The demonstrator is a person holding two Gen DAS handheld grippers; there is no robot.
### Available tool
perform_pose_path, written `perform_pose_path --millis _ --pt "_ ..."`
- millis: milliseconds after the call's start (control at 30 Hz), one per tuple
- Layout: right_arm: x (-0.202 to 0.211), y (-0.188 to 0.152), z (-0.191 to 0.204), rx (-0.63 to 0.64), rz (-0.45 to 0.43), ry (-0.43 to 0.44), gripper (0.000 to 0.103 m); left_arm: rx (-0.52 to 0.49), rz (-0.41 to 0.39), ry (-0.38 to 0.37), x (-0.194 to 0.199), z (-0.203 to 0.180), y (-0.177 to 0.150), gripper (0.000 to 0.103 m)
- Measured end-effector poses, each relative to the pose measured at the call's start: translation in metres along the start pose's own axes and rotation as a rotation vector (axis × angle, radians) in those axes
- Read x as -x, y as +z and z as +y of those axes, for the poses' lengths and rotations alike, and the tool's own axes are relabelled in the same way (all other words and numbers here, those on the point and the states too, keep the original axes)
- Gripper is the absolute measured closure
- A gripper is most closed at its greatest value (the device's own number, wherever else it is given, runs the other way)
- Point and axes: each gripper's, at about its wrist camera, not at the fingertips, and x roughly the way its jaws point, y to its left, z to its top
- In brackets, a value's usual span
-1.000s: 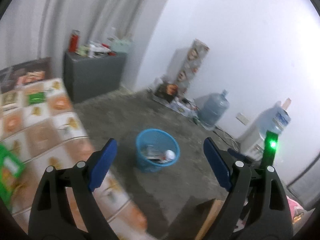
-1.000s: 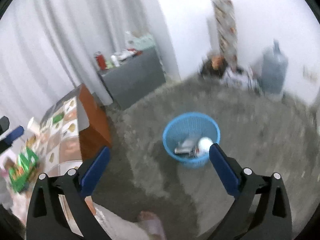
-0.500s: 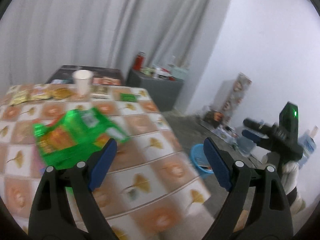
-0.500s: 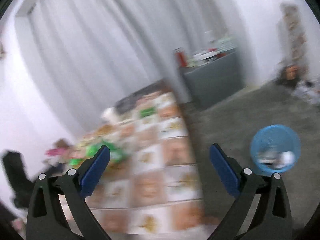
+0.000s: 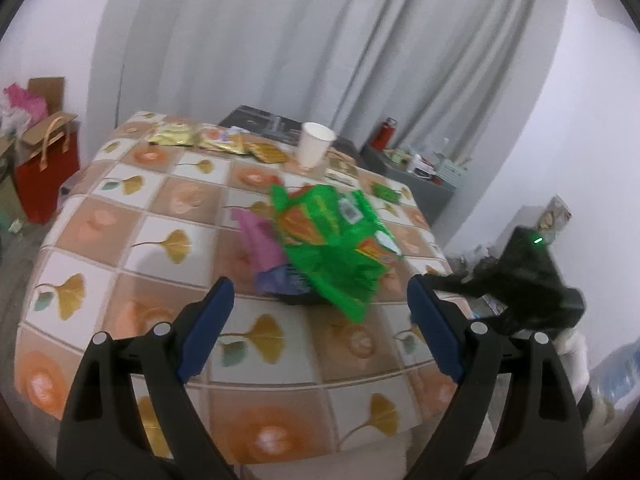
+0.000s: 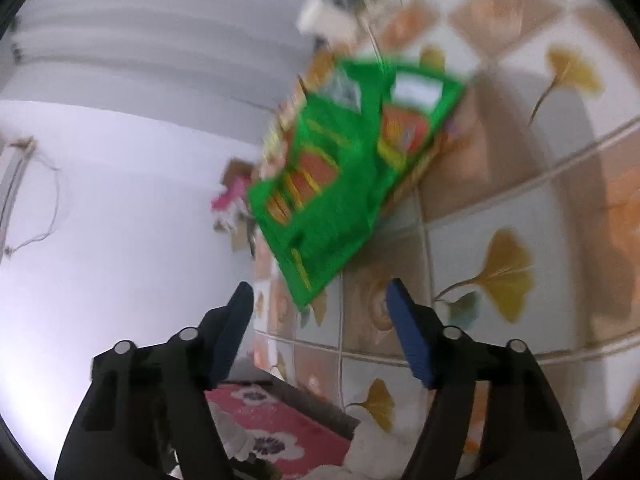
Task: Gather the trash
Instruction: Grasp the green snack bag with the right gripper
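A desk [image 5: 100,224] covered in a cloth of orange and white squares with ginkgo leaves fills most of the left wrist view, with a grey curtain [image 5: 280,40] hanging behind it. Near the middle of the desk lies a large green snack bag [image 5: 336,248], crumpled and raised at one end, resting on a pink and purple wrapper [image 5: 260,240] and something dark beneath. Toward the far edge stand a white paper cup [image 5: 314,148] and a row of gold foil packets [image 5: 212,142]. A red gift bag [image 5: 44,164] sits on the floor to the left.

The left tongs [image 5: 320,312] stand wide apart short of the green bag, gripping nothing. The right tongs [image 6: 320,304] have just been closing; they are narrower but still apart, with the bag's lower corner just ahead of the tips and untouched. That view is blurred.
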Motion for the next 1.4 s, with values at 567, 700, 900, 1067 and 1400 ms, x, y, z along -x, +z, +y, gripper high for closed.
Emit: perform_pose_path --millis 567,700,900,1067,1400 --pt "-0.027 0.016 -0.029 -0.14 0.048 0.051 0.089 0.061 0.018 -0.022 -0.014 0.024 -0.003 0.019" --pt "-0.01 0.015 -0.036 -0.146 0.05 0.078 0.094 0.071 0.031 -0.016 -0.022 0.026 -0.002 0.019" --pt "0.028 0.02 -0.055 -0.129 0.055 0.071 0.096 0.086 0.031 -0.012 -0.027 0.03 0.002 0.019" --pt "0.066 0.016 -0.074 -0.101 0.069 0.068 0.096 0.083 0.034 -0.007 -0.032 0.029 0.008 0.019" --pt "0.148 0.004 -0.106 -0.09 0.022 0.015 0.096 -0.028 0.113 0.029 -0.093 0.012 0.049 0.019"
